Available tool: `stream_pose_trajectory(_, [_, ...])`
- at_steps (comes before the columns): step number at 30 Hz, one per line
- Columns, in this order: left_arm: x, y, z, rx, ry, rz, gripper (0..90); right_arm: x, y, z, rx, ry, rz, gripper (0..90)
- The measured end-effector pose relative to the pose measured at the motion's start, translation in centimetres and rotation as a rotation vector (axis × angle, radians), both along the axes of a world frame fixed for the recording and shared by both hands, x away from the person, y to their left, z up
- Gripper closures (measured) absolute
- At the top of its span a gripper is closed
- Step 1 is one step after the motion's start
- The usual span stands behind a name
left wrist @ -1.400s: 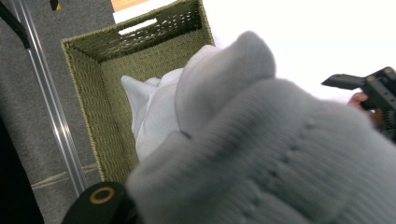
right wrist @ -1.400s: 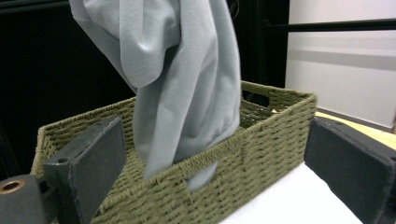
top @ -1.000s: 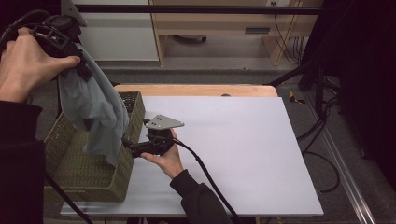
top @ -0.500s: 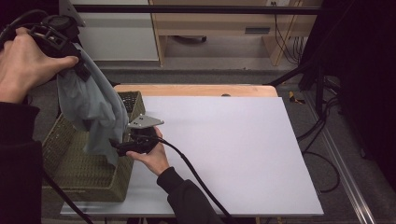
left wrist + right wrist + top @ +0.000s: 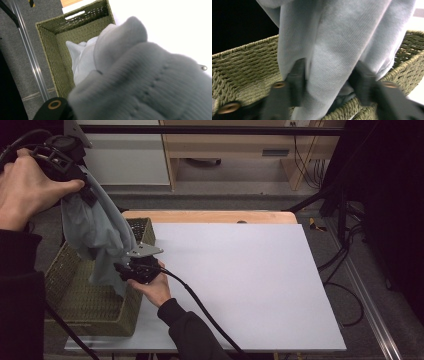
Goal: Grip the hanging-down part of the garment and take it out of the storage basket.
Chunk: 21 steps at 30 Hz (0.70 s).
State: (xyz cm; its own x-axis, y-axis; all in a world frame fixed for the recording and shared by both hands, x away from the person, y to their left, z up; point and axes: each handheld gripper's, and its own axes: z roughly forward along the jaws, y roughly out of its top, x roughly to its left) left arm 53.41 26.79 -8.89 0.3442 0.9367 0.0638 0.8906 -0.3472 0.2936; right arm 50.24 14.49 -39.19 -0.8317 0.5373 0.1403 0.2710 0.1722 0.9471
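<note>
A grey-blue knitted garment (image 5: pixel 97 232), soft and ribbed, hangs in long folds above a green woven basket (image 5: pixel 75 295) that stands at the left edge of the desk (image 5: pixel 240 280). The left tongs (image 5: pixel 75 180) are raised high above the basket and grasp the top of the garment; in the left gripper view the cloth covers the jaws, so the grip is seen mainly from the high view, where the fabric hangs from them. The right tongs (image 5: pixel 328 82) are at the right rim of the basket, with the jaws standing apart on both sides of a hanging fold of the garment; they are not yet clenched on it. The basket is rectangular, with a rough plaited wall and a slot handle (image 5: pixel 75 15) in its far end. Inside it, under the garment, lies a white cloth (image 5: pixel 80 57) with smooth folds. To the right of the basket the desk is a flat pale sheet with straight edges and much free room. A black cable (image 5: pixel 200 305) runs from the right tongs across the desk toward its near edge.
</note>
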Motion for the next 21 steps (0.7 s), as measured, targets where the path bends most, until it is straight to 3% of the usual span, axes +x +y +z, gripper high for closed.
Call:
stream_pose_trajectory(3, [-0.1,0.1,0.1,-0.001,-0.003,0.0,76.1,0.0,-0.3,0.1,0.003,0.007,0.016,84.0])
stream_pose_trajectory(4, [-0.1,0.2,0.2,-0.004,-0.005,0.0,76.0,0.0,-0.5,0.2,0.013,0.008,0.026,88.6])
stream_pose_trajectory(9, [-0.2,0.2,0.2,-0.003,-0.008,-0.003,76.1,0.0,-1.4,0.6,0.023,0.013,0.072,89.3])
stream_pose_trajectory(16, [-0.2,0.5,0.1,0.001,-0.01,0.006,76.1,-0.4,-3.6,1.3,0.04,0.008,0.083,89.4])
stream_pose_trajectory(21, [-0.4,0.6,0.2,0.003,-0.016,0.011,76.1,-0.7,-5.9,2.0,0.04,-0.03,0.082,89.4])
